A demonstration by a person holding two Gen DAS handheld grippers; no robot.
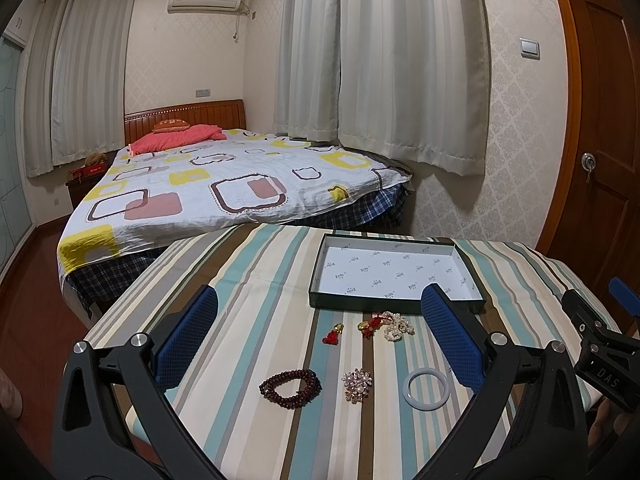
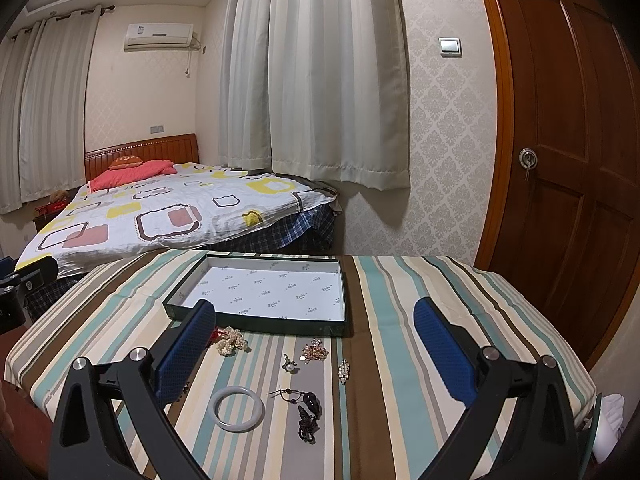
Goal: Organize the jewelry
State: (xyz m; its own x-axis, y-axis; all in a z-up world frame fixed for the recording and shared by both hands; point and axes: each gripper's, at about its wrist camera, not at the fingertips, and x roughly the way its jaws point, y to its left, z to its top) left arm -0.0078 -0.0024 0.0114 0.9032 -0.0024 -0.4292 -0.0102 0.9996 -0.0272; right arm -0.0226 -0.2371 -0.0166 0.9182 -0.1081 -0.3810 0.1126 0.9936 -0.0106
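Note:
Jewelry lies on a striped tablecloth (image 1: 248, 280) in front of a shallow dark tray (image 1: 316, 276) with white printed lining, also in the right wrist view (image 2: 256, 326). In the left wrist view: a dark red bead bracelet (image 1: 290, 388), a pearl flower brooch (image 1: 357, 385), a white bangle (image 1: 426, 389), red tassel charms (image 1: 332, 335) and a pearl cluster (image 1: 396, 326). In the right wrist view: the bangle (image 2: 236, 408), a black cord pendant (image 2: 308, 414), small brooches (image 2: 315, 352), the pearl cluster (image 2: 230, 341). My left gripper (image 1: 320, 336) and right gripper (image 2: 314, 344) hover open and empty above them.
A bed (image 1: 224, 184) with patterned quilt stands beyond the table's far edge. Curtains (image 1: 380, 60) and wallpapered wall are behind. A wooden door (image 2: 568, 160) is at the right. The right gripper's body (image 1: 604, 352) shows at the left view's right edge.

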